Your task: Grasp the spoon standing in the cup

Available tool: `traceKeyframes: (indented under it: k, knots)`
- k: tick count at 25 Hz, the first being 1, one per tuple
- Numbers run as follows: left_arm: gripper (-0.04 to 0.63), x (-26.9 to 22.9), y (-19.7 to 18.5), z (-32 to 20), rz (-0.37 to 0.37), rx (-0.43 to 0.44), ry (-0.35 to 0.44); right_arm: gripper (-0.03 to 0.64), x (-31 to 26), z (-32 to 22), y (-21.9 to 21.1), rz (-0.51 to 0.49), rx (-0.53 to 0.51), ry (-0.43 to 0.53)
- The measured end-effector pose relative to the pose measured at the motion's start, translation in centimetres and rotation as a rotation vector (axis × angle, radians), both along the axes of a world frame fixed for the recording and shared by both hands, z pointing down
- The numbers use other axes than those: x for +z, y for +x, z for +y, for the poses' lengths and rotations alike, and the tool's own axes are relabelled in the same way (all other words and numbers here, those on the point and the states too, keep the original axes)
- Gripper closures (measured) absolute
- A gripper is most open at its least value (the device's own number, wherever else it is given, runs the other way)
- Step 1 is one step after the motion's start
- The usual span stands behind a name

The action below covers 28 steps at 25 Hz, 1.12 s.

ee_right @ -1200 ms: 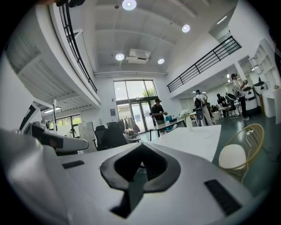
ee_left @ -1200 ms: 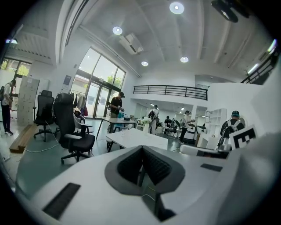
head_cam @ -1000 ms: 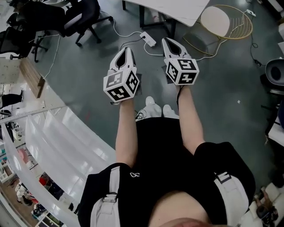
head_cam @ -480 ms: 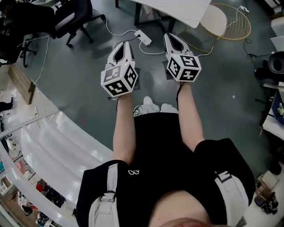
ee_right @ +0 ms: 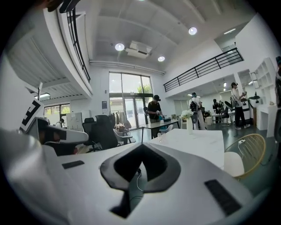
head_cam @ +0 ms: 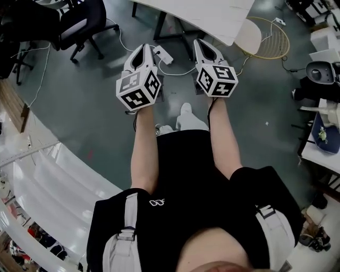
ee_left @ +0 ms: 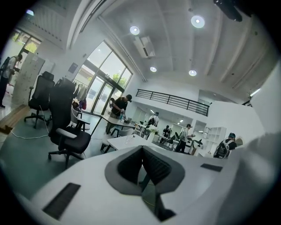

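Overhead, the left gripper (head_cam: 143,49) and right gripper (head_cam: 201,45) hover above the floor (head_cam: 95,95), short of the white table (head_cam: 212,16). Only the gripper views show both pairs of jaws closed on nothing. They also show what looks like a small clear cup (ee_right: 160,137) on that table. Its spoon is too small to make out.

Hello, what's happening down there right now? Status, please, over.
Left gripper, right gripper: shut, empty. Spoon and cup not made out. White table ahead; power strip on the floor before it.
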<state>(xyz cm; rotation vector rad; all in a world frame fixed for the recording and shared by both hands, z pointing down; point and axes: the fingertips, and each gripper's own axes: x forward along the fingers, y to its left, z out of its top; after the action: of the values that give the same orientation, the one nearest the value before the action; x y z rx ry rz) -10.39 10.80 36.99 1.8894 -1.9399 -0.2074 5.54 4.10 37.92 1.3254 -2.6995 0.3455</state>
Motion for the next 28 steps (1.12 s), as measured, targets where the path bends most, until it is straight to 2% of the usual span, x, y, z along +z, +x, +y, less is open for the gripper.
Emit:
traceKeyframes:
  k: [4, 8, 12, 18, 23, 28]
  knots:
    - [0.583, -1.5, -1.7, -0.6, -0.010, -0.015, 0.047, 0.611, -2.4, -1.2, -0.9, -0.024, -0.003, 0.053]
    - [0.583, -4.9, -3.2, -2.5, -0.048, -0.032, 0.133, 0.611, -6.5, -3.9, -1.5, -0.061, -0.002, 0.132]
    - [0.583, -5.9, -3.6, -5.5, -0.087, -0.035, 0.169, 0.611, -7.4, -6.6, -3.2, -0.074, -0.040, 0.167]
    - [0.583, -5.2, -4.8, -9.9, -0.124, -0.072, 0.148, 0.611, -5.5, -13.2, -5.2, -0.085, -0.049, 0.114]
    - [0.583, -4.5, -7.9, -16.2, -0.116, -0.112, 0.118, 0.611, -4.8, -19.5, -10.2, -0.101, -0.126, 0.096]
    - [0.583, -2.2, -9.3, -23.3, -0.184, -0.095, 0.046, 0.611, -1.7, -26.9, -12.0, -0.062, -0.096, 0.036]
